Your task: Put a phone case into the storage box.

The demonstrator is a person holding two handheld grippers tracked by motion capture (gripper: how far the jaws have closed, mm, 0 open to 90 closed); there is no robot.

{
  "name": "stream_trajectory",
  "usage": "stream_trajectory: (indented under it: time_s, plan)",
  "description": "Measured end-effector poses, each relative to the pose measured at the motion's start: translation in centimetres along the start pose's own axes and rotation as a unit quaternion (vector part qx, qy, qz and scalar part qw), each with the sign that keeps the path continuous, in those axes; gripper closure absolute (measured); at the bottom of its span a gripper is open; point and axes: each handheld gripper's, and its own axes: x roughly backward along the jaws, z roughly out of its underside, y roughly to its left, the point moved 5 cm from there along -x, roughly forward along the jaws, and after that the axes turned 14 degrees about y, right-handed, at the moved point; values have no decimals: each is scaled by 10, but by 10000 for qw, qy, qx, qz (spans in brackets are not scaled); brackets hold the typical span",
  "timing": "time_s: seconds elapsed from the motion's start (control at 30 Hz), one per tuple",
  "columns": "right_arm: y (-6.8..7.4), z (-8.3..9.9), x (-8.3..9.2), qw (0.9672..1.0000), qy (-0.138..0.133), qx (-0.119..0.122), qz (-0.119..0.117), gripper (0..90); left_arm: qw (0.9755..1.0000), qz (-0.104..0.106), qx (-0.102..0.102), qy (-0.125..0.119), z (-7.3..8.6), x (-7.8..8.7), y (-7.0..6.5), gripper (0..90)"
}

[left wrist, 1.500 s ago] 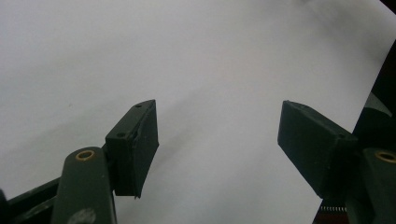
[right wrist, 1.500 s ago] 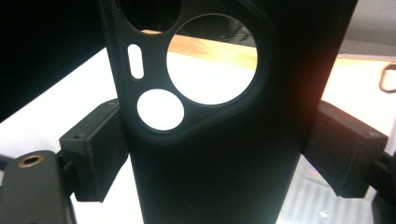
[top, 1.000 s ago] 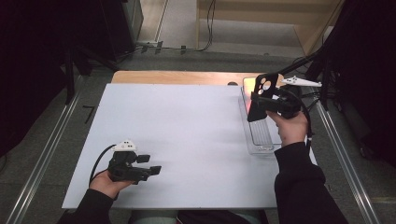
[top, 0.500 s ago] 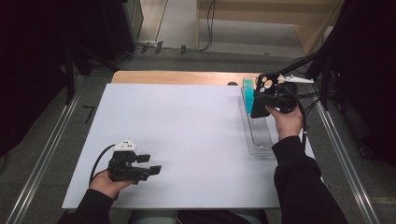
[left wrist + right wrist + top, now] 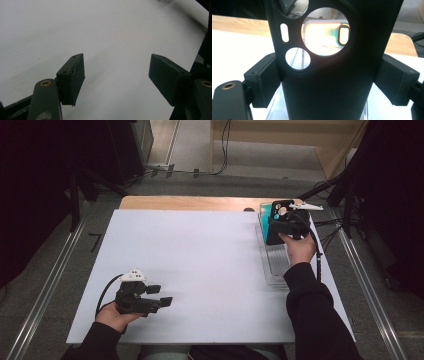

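My right gripper (image 5: 278, 227) is shut on a black phone case (image 5: 276, 222) and holds it upright over the far end of a clear plastic tray (image 5: 272, 270) at the table's right side. In the right gripper view the black phone case (image 5: 329, 65) stands between both jaws, its round camera cut-outs facing me. Through them I see a teal, shiny case (image 5: 329, 32) lying beyond; the same teal case (image 5: 264, 212) peeks out behind the black one in the high view. My left gripper (image 5: 162, 296) rests open near the table's front left, nothing between its jaws (image 5: 116, 72).
The white table top (image 5: 195, 260) spreads between the two hands. A wooden board (image 5: 190, 202) edges the far side. Metal rails run along both sides on the floor, and cables (image 5: 327, 227) trail at the right.
My right gripper has carried the black phone case away from me toward the tray's far end and turned it more upright. The left gripper has stayed still.
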Motion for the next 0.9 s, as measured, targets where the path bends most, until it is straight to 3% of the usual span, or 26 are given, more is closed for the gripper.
stream_trajectory:
  time_s: [0.23,0.47,0.63,0.9]
  plan:
    - [1,3,-18,9998,194,64,25,120,10000,30,-37,42,0,-2,-1,289]
    - [8,-6,-31,9995,283,123,114,120,10000,6,-62,12,0,1,-2,289]
    - [10,-10,-40,9997,176,81,172,121,9999,-28,-37,-94,1,7,0,289]
    - [7,-24,-56,9992,265,-54,291,120,9999,2,-3,-131,0,8,3,289]
